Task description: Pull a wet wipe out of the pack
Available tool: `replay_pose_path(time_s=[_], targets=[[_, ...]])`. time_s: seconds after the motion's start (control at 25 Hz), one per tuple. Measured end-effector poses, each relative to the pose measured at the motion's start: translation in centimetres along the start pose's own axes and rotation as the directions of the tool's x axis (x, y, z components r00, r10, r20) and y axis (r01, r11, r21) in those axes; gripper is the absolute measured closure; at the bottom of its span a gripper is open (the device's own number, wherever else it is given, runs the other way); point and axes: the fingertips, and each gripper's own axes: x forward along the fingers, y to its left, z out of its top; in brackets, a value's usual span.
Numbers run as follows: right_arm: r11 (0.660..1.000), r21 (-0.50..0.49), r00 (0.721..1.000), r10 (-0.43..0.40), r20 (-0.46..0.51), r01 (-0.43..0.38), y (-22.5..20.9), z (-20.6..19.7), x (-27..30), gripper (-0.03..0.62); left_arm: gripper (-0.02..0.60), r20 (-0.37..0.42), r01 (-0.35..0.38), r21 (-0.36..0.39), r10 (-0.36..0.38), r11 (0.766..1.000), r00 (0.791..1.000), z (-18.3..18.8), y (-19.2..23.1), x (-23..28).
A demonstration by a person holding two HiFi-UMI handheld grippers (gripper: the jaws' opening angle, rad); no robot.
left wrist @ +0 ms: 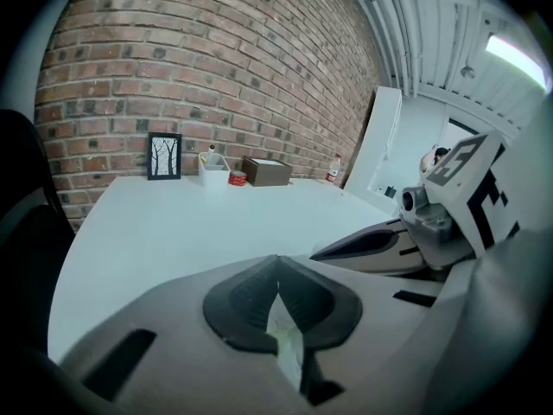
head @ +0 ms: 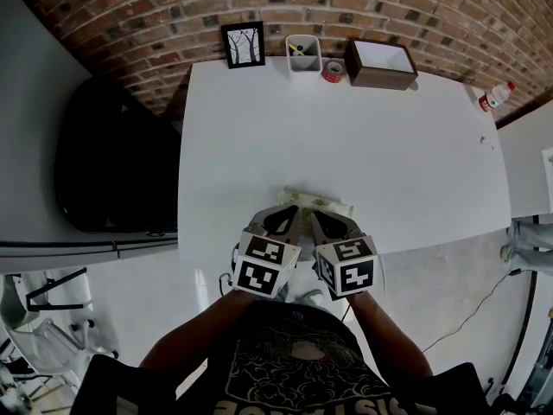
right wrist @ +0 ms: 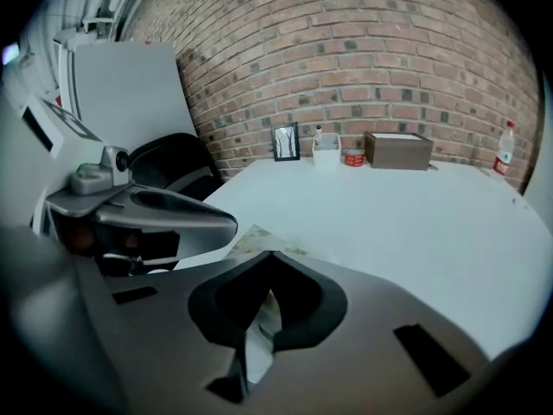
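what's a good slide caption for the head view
Left tool and right tool, side by side, closed on the near edge of the wipe pack on a white table

The pack (head: 321, 202) lies at table's (head: 389, 162) near edge (frame (head: 243, 45), box (head: 380, 63) far back).

Office-like room; brick wall (head: 363, 7) is backing a white table (head: 346, 145). Framed print (head: 243, 45) and pen holder (head: 303, 55) are sitting at its far edge; black chair (head: 112, 158) is standing beside.
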Motion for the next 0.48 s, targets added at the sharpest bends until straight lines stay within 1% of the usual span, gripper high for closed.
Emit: replay_pose_path(time_s=[0.48], targets=[[0.999, -0.02, 0.995, 0.051, 0.081, -0.05, 0.6, 1.9, -1.7, 0.579, 0.569, 0.039, -0.063, -0.008, 0.064, 0.998, 0.997, 0.4, -1.3, -1.4]])
